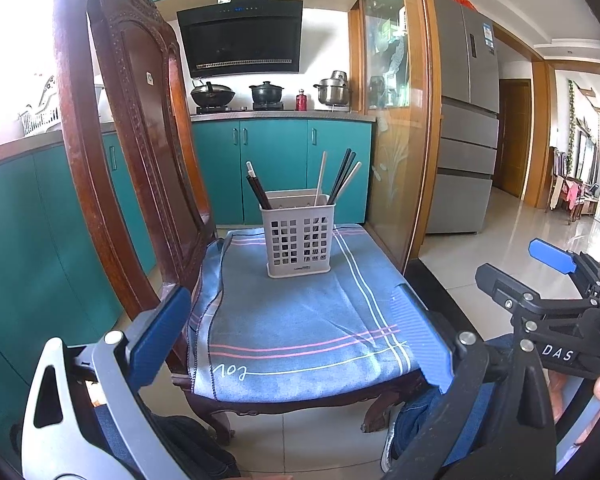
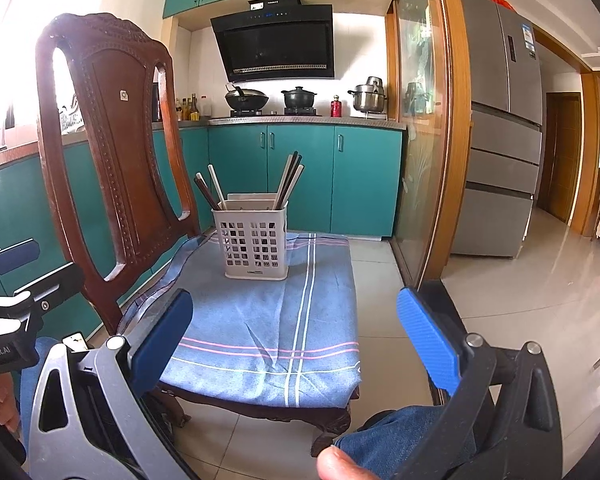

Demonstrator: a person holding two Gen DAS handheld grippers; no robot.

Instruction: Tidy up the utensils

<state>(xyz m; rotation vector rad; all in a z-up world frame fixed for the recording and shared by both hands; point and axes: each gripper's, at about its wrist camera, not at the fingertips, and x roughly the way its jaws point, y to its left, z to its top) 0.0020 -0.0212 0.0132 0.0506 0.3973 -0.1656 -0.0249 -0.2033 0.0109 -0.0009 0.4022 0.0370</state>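
Note:
A white perforated utensil holder (image 1: 299, 236) stands on a blue striped cloth (image 1: 300, 320) on a wooden chair seat; it also shows in the right wrist view (image 2: 256, 240). Several dark and pale chopsticks (image 1: 342, 176) stick up from it, seen too in the right wrist view (image 2: 288, 180). My left gripper (image 1: 296, 344) is open and empty, well in front of the holder at the seat's front edge. My right gripper (image 2: 300, 340) is open and empty, in front of the holder. The right gripper also shows in the left wrist view (image 1: 552, 256).
The chair's tall carved wooden back (image 1: 128, 152) rises to the left of the holder. Teal kitchen cabinets (image 1: 280, 168) with pots on a stove stand behind. A glass sliding door (image 1: 400, 120) and a fridge (image 1: 468, 120) are to the right. Tiled floor (image 2: 520, 300) lies to the right.

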